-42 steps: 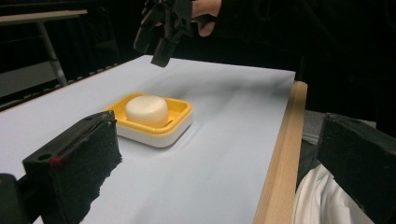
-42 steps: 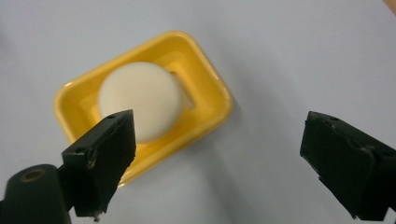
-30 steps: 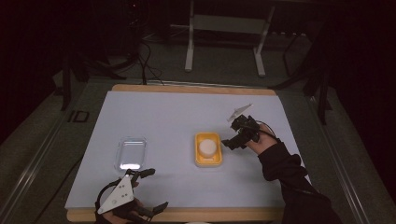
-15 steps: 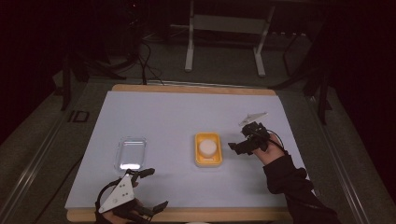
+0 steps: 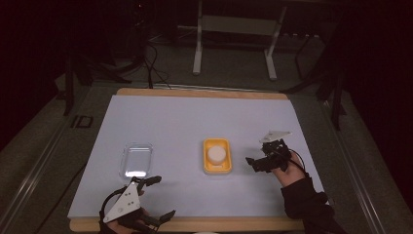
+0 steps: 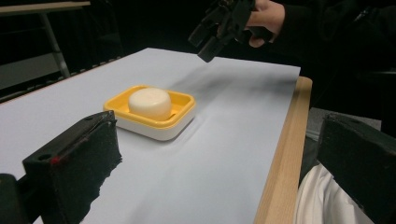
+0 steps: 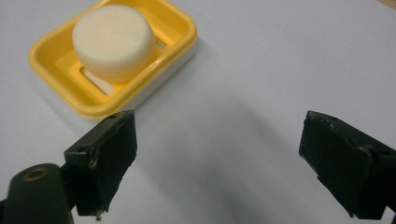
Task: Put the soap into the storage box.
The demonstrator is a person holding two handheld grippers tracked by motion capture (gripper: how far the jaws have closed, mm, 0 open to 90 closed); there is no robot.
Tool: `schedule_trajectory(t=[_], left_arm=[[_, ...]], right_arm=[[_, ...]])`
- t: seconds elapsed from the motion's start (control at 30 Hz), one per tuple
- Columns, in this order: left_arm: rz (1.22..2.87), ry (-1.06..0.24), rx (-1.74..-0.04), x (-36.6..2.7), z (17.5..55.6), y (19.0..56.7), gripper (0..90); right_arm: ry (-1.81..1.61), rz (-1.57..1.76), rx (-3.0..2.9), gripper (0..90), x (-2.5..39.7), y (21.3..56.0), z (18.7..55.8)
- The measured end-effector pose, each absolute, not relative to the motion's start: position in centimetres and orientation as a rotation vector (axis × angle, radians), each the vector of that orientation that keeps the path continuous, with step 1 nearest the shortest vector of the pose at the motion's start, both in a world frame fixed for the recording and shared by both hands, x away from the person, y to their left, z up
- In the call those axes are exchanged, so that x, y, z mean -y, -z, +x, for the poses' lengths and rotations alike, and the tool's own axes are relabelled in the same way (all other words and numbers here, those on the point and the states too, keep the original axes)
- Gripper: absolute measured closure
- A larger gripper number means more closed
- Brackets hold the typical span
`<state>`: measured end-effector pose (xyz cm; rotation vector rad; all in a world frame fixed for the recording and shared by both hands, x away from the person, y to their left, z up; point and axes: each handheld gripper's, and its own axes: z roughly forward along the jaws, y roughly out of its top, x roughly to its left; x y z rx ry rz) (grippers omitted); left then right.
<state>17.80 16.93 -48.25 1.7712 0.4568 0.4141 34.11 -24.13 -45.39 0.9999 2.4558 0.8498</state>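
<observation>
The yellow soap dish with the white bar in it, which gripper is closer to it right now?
Right. The right gripper hovers just beside the yellow soap dish, jaws open and pointed at it. The left gripper sits back near the table's near edge, farther off and also open.

In the high view the right gripper [image 5: 254, 162] sits lower and further right in the frame than a second ago, now apart from the yellow soap dish [image 5: 217, 156], jaws spread.
</observation>
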Motion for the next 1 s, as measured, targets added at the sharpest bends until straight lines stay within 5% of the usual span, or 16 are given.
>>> schedule_trajectory(t=[1.0], left_arm=[[1.781,-0.418,-0.447,-16.9,17.6,48.2,0.1]], right_arm=[[-0.894,1.104,-2.345,11.3,27.2,46.9,29.0]])
